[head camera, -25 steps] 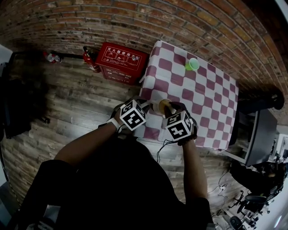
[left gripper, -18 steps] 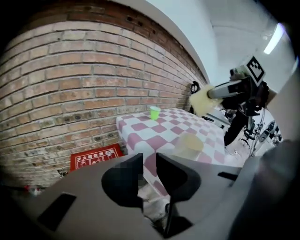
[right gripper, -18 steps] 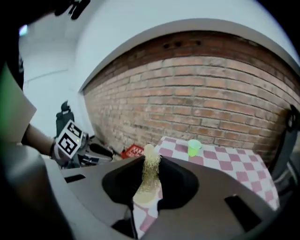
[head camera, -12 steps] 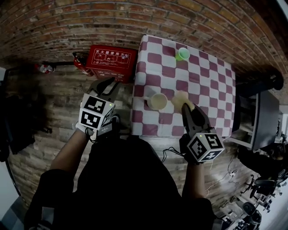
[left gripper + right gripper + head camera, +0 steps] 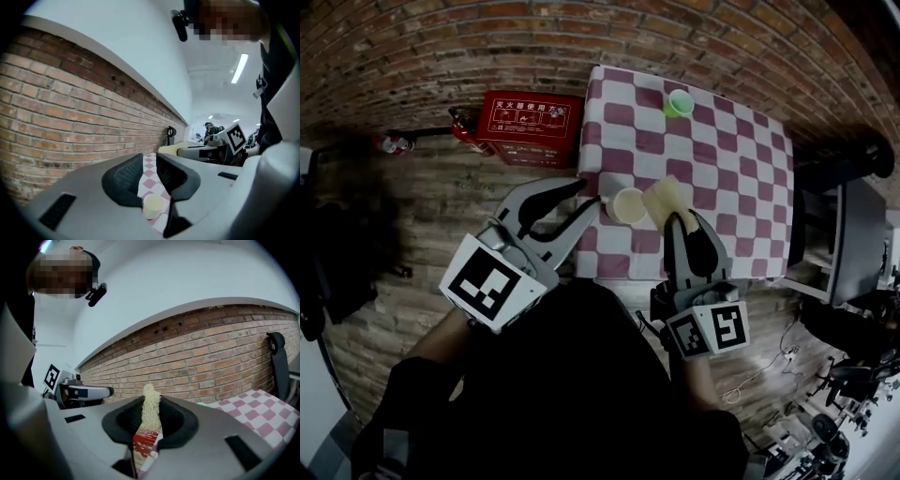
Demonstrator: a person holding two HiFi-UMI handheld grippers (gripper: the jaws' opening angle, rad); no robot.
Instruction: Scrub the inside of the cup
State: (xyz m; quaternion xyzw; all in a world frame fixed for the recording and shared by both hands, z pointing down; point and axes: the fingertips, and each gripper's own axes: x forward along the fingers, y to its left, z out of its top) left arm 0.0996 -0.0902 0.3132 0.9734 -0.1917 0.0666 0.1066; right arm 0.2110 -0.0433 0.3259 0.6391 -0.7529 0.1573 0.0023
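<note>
- The left gripper [image 5: 589,193] makes the biggest move. Half a second ago it hung off the desk's left edge over the floor, and a second ago it was up against the cup. Now it reaches in again, jaws spread wide and empty, tips just beside the cup's [image 5: 628,204] left side. Its own view shows the cup [image 5: 153,206] low and beyond the jaws, not between them.
- The right gripper [image 5: 680,220] shifts less. A second ago it was pressed in at the cup; now it sits pulled back, jaws closed on a pale fibrous scrubber [image 5: 664,199] whose end lies just right of the cup's rim, outside it. The right gripper view shows the scrubber [image 5: 149,413] pinched upright between the jaws, a red label at its base.
- The cup stands upright and unheld near the desk's front edge, about where it was half a second ago.
- My reading: one scrubbing pass has broken off and the left gripper is coming back to steady the cup. The scrubber must go back inside before any more scrubbing happens.
- A brick wall [image 5: 487,47] runs behind everything, and a wooden plank floor [image 5: 422,216] lies to the left.
- The desk [image 5: 731,187] wears a red-and-white checked cloth.
- A red case [image 5: 532,127] with white print sits on the floor against the wall, just left of the desk.
- A small green cup [image 5: 679,102] stands at the desk's far end, well apart from the work.
</note>
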